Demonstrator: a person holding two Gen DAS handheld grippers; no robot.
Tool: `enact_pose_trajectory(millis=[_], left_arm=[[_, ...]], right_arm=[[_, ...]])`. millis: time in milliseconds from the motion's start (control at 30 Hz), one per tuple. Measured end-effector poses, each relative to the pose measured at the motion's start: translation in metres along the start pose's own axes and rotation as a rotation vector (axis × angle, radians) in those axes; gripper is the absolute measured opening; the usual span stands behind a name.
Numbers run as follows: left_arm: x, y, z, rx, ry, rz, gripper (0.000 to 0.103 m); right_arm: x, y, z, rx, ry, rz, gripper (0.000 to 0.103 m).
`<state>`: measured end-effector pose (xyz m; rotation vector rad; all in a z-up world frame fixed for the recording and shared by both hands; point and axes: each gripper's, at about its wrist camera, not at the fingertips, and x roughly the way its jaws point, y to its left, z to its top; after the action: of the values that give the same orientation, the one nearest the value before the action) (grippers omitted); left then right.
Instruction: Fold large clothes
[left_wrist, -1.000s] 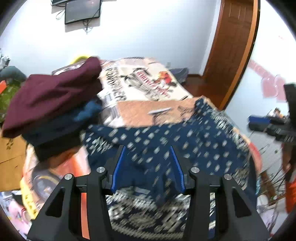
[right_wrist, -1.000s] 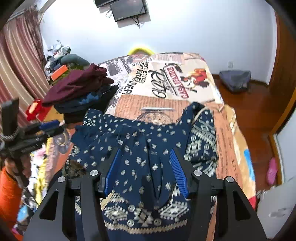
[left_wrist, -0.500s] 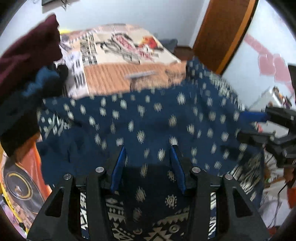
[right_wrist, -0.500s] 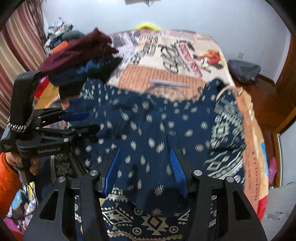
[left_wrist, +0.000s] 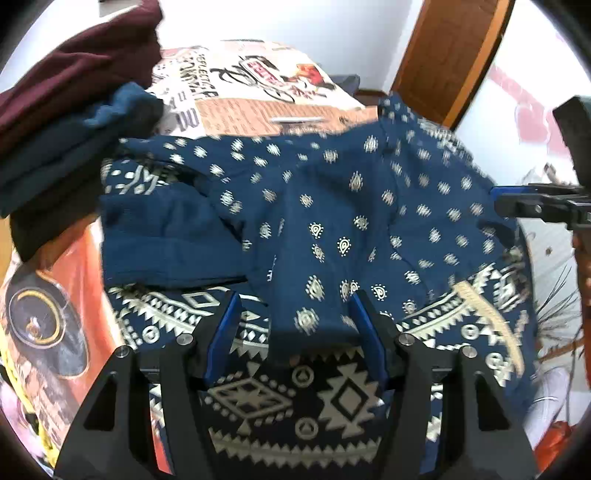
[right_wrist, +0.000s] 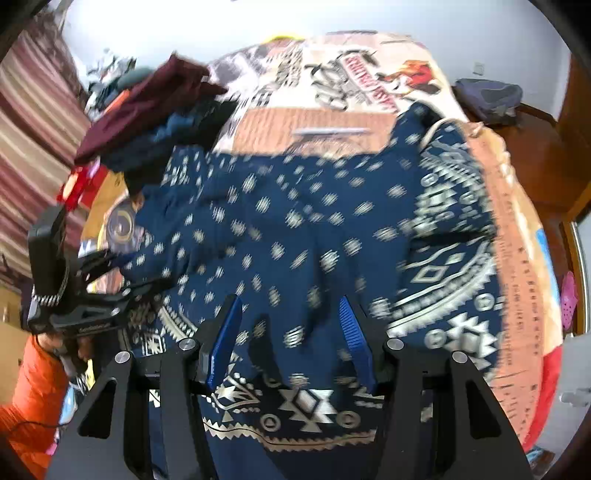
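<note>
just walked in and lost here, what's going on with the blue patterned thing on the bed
A person with a handheld gripper in each hand is folding a navy patterned garment on the bed. A folded-over layer now lies across its bordered lower part. A fold of it lies between the left gripper fingers, whose jaws have just been opening. Cloth also sits between the right gripper fingers, though blur hides whether they pinch it. A stack of folded clothes waits at the left.

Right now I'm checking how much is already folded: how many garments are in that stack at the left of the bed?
3 show: a maroon garment on top, a blue garment under it, and a dark garment at the bottom. More may be hidden between them.
</note>
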<state>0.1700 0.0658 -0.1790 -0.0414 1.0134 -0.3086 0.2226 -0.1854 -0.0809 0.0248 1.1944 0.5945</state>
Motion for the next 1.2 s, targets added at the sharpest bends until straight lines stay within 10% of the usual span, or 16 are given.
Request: enact_pose_trajectory(millis=[367,700,1200], left_arm=[[-0.056,0.078,0.029,-0.225,-0.159,0.150,0.064],[0.013,0.145,0.009,-0.532,-0.060,-0.071,0.064],[0.052,0.165,0.020,-0.574,-0.030,-0.055,0.064]], right_arm=[[-0.045,-0.059,0.026,0.178,-0.171,-0.111,0.051],[-0.003,-0.106,0.035,0.222,-0.063,-0.104,0.052],[0.035,-0.139,0.053,0.344,-0.017,-0.059,0.055]])
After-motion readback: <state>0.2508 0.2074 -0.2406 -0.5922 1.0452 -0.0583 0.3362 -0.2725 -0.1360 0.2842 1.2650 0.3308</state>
